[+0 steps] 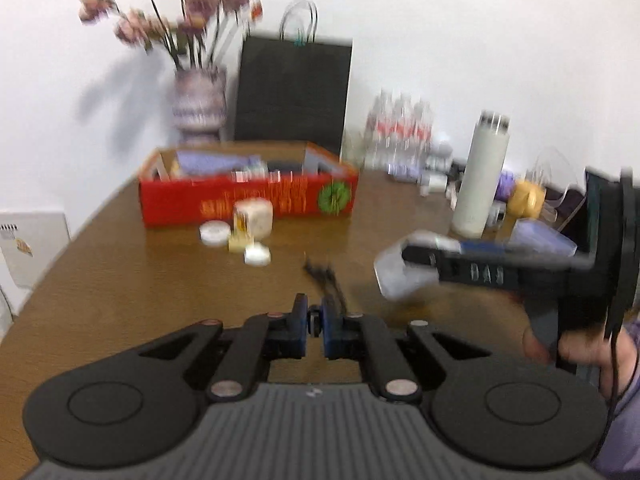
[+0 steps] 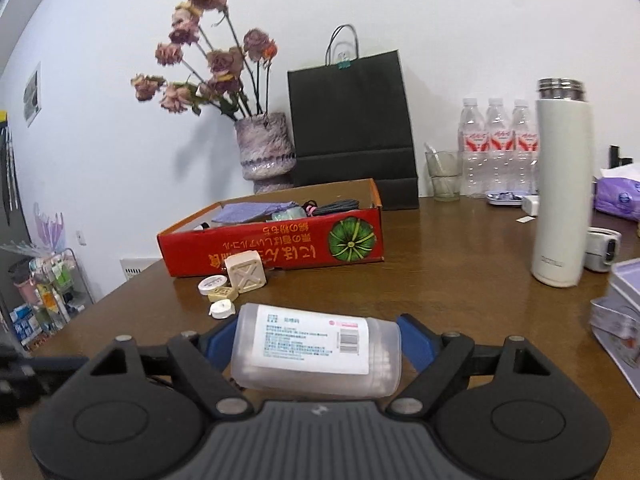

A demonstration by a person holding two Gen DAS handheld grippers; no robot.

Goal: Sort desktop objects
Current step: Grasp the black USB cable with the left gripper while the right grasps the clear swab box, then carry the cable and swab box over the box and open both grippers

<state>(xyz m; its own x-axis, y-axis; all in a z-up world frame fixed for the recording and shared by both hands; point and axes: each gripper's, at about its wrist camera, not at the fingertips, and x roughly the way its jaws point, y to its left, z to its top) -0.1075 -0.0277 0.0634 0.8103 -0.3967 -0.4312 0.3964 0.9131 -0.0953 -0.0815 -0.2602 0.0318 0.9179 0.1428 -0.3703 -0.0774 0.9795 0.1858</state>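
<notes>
Nearest in the right wrist view, the right gripper (image 2: 316, 344) clamps a translucent plastic jar (image 2: 316, 350) lying on its side, its white printed label facing up and a blue finger pressed against each end. In the left wrist view the same jar (image 1: 404, 270) hangs above the brown wooden table (image 1: 120, 280), carried in from the right.

The left gripper (image 1: 315, 322) has its blue-padded fingers drawn to a narrow gap around a small dark piece; the blur hides whether they actually pinch it. A dark cord (image 1: 324, 276) lies on the table just beyond the tips.

Farther on, a cream cube (image 2: 245, 272), a smaller cream block (image 2: 221, 293) and two white round tape rolls (image 2: 212, 283) cluster just in front of the red cardboard box (image 2: 276, 252). The box is open on top and holds a purple cloth (image 2: 256, 211) at the left and a coiled black cable (image 2: 336, 207) at the right.

To the right a white thermos (image 2: 562, 184) stands upright. At the far wall stand a vase of dried roses (image 2: 266, 148), a black paper bag (image 2: 352, 120), a glass (image 2: 442, 176) and three water bottles (image 2: 496, 148).
</notes>
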